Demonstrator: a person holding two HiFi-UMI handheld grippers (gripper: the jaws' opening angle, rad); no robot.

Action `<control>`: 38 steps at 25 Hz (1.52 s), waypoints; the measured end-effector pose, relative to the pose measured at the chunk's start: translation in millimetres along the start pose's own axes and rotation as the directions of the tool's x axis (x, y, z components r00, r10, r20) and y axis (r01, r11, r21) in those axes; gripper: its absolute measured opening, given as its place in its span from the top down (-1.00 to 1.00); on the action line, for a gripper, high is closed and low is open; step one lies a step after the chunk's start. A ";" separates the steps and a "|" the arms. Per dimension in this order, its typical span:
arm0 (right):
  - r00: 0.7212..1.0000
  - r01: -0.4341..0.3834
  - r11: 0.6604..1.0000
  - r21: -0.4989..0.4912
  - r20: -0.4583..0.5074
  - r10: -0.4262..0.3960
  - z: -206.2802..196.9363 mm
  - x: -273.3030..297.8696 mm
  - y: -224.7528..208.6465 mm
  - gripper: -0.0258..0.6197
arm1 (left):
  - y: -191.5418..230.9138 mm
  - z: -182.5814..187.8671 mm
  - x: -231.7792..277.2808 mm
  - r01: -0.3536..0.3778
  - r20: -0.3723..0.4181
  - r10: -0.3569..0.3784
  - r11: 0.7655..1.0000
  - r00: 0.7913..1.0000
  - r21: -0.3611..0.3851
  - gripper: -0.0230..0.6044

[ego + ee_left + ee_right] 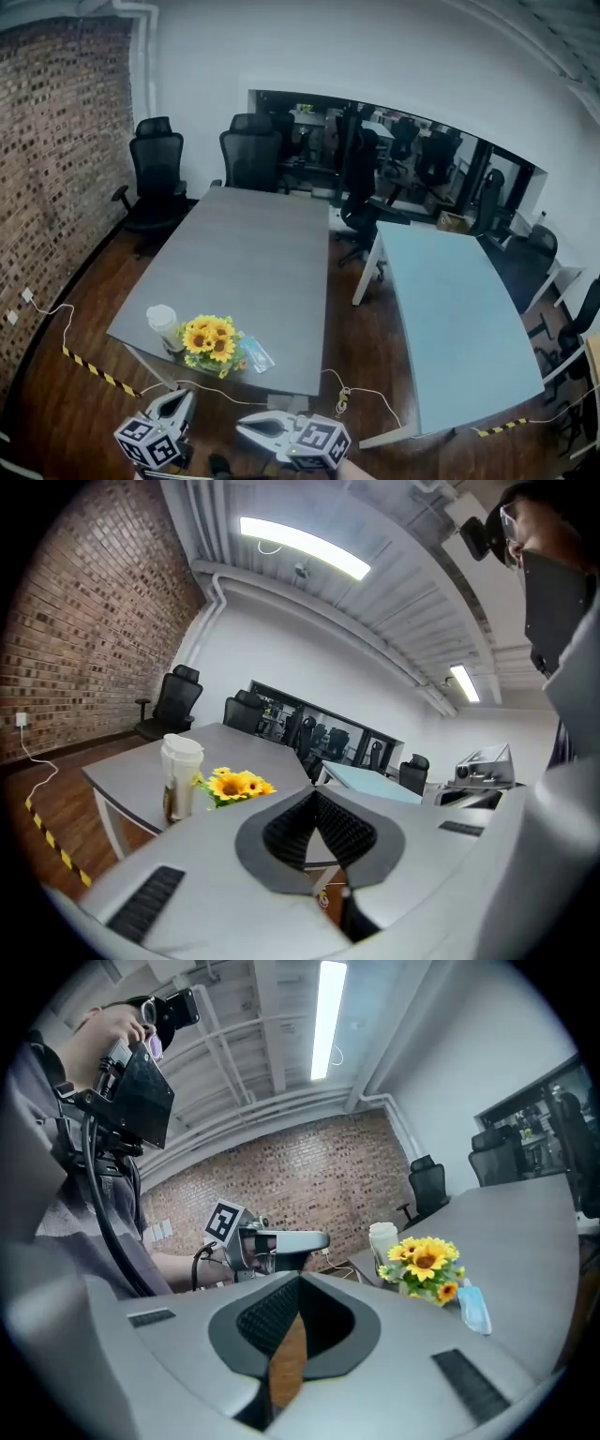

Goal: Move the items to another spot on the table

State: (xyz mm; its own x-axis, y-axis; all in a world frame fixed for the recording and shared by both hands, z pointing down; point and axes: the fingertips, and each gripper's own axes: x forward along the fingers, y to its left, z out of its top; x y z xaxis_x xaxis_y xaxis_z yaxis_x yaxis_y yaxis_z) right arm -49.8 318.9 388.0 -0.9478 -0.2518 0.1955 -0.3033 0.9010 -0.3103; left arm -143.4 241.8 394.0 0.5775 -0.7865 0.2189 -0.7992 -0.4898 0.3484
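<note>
A bunch of sunflowers point(211, 339) stands at the near corner of the grey counter point(244, 244), close to its front edge. Just beside the sunflowers, on the side towards the brick wall point(56, 141), stands a lidded cup point(161, 323) with a white lid, so close that the blooms seem to brush it. On the sunflowers' other side a blue mask point(255, 354) lies flat on the counter top, against the leaves. In the right gripper view the same row shows: cup point(382, 1241), sunflowers point(427, 1260), then mask point(475, 1307).

Both tools hang off the counter on the near side of the sunflowers, above the wooden floor. The left tool point(180, 396) is below the cup and sunflowers in the head view and points towards them; its jaws are pressed together at the tips with nothing between them, as the left gripper view point(315, 797) shows. There the cup point(180, 775) and the sunflowers point(239, 785) lie ahead and to the left. The right tool point(242, 427) lies beside the left one, turned across towards it; its jaws point(298, 1283) are likewise closed and empty, and the left tool point(281, 1239) shows just beyond them.

Further from the sunflowers, a pale blue counter point(450, 319) stands apart on the mask's side. Two black office chairs point(155, 169) stand at the grey counter's far end. A yellow-and-black tape strip point(94, 368) lies on the floor on the cup's side.
</note>
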 end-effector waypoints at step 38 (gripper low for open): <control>0.997 0.047 0.964 0.260 0.043 -0.061 69.0 225.1 -128.4 0.97 | 249.0 53.3 59.0 0.039 -0.222 0.031 0.952 0.975 0.304 0.90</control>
State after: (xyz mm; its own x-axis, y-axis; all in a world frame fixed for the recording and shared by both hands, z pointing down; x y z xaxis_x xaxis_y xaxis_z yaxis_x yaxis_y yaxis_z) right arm -230.9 122.2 407.6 -0.9310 -0.3208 0.1739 -0.3630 0.7648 -0.5322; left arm -317.2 53.4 445.1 0.5750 -0.6983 0.4263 -0.7891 -0.6110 0.0635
